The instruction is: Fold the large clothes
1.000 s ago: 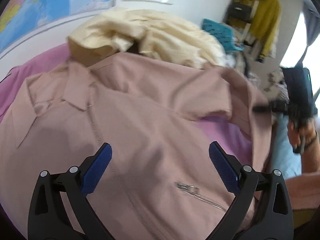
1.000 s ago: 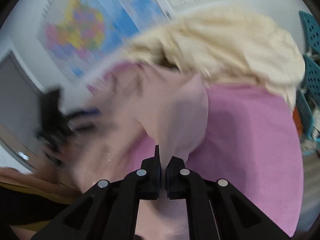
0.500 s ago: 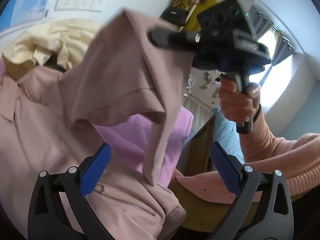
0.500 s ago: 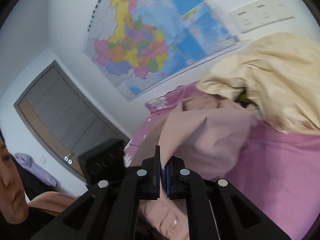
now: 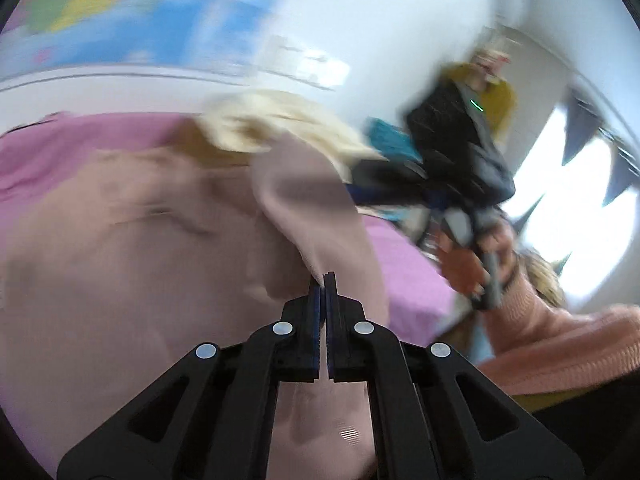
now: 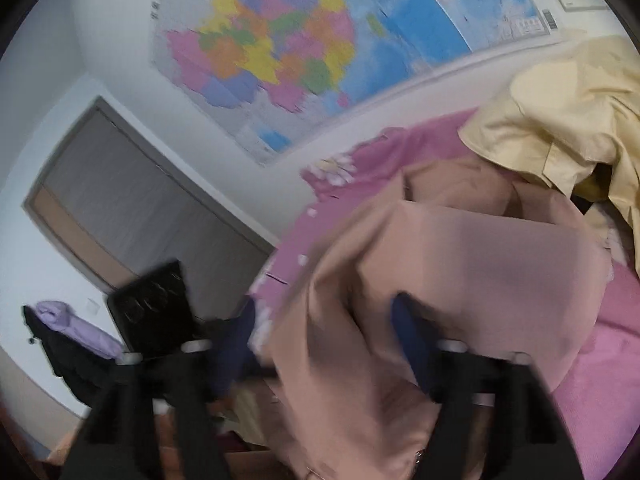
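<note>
Left tool pinching the jacket, right tool spread wide

Your left tool (image 5: pixel 325 280) sits at lower centre of its frame, fingers pressed together on a fold of the pink jacket (image 5: pixel 140 248), which lies across the pink bed (image 5: pixel 408 272) with a cream garment (image 5: pixel 280 120) behind it. Your right tool (image 6: pixel 324 344) is spread wide, blurred blue pads (image 6: pixel 408 340) either side of the jacket (image 6: pixel 460 264) sleeve; whether they touch it is unclear.
</note>
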`<action>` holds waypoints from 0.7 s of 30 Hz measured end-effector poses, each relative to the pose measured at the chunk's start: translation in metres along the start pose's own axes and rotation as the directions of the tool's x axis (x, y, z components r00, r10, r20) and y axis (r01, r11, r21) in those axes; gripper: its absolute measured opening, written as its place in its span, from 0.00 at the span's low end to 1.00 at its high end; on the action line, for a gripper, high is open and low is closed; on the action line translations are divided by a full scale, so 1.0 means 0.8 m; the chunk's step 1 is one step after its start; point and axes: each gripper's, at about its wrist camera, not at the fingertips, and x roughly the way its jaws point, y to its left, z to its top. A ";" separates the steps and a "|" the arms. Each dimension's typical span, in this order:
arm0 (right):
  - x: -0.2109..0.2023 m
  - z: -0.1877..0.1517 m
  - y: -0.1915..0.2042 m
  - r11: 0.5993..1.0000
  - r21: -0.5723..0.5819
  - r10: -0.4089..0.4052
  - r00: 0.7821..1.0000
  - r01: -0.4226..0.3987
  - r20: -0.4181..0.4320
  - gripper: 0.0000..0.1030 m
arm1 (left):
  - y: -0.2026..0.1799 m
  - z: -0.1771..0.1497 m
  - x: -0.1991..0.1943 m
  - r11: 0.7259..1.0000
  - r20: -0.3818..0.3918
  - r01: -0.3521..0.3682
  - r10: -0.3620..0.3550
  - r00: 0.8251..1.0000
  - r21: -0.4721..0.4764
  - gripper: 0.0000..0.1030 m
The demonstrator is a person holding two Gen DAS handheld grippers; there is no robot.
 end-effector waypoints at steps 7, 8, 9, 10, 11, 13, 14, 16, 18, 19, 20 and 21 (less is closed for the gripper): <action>-0.034 -0.013 -0.057 0.996 0.045 -0.083 0.996 0.081 0.039 0.71 | 0.070 -0.013 -0.015 0.973 -0.114 -0.207 0.195 0.974 -0.101 0.62; -0.045 -0.017 -0.067 0.990 0.045 -0.134 0.989 0.131 0.059 0.75 | 0.071 -0.021 -0.016 0.979 -0.130 -0.176 0.162 0.978 -0.104 0.77; -0.055 -0.024 -0.084 0.981 0.077 -0.184 0.980 0.178 0.073 0.78 | 0.070 -0.022 -0.015 0.981 -0.142 -0.169 0.154 0.978 -0.096 0.82; -0.059 -0.031 -0.101 0.972 0.111 -0.217 0.974 0.209 0.067 0.78 | 0.066 -0.028 -0.015 0.980 -0.155 -0.186 0.174 0.972 -0.068 0.82; -0.059 -0.039 -0.118 0.958 0.141 -0.260 0.965 0.251 0.047 0.78 | 0.070 -0.026 -0.007 0.978 -0.171 -0.204 0.192 0.966 -0.051 0.85; -0.052 -0.050 -0.146 0.935 0.192 -0.307 0.952 0.299 0.010 0.78 | 0.074 -0.030 0.004 0.970 -0.210 -0.242 0.231 0.950 -0.025 0.88; -0.048 -0.053 -0.155 0.932 0.208 -0.302 0.953 0.296 -0.004 0.78 | 0.077 -0.034 0.013 0.965 -0.242 -0.260 0.249 0.938 -0.016 0.88; -0.036 -0.060 -0.175 0.930 0.258 -0.269 0.963 0.263 -0.014 0.78 | 0.084 -0.041 0.024 0.956 -0.290 -0.294 0.285 0.914 0.014 0.87; -0.023 -0.060 -0.184 0.942 0.268 -0.208 0.978 0.202 -0.006 0.65 | 0.092 -0.041 0.036 0.955 -0.312 -0.294 0.295 0.903 0.052 0.70; -0.019 -0.059 -0.186 0.948 0.268 -0.179 0.984 0.173 -0.001 0.53 | 0.090 -0.040 0.040 0.953 -0.317 -0.293 0.304 0.898 0.081 0.60; -0.015 -0.059 -0.189 0.951 0.271 -0.157 0.988 0.152 -0.002 0.19 | 0.089 -0.037 0.041 0.949 -0.314 -0.298 0.316 0.895 0.104 0.33; -0.014 -0.057 -0.191 0.952 0.270 -0.148 0.989 0.143 -0.001 0.04 | 0.089 -0.031 0.041 0.944 -0.308 -0.307 0.330 0.892 0.123 0.05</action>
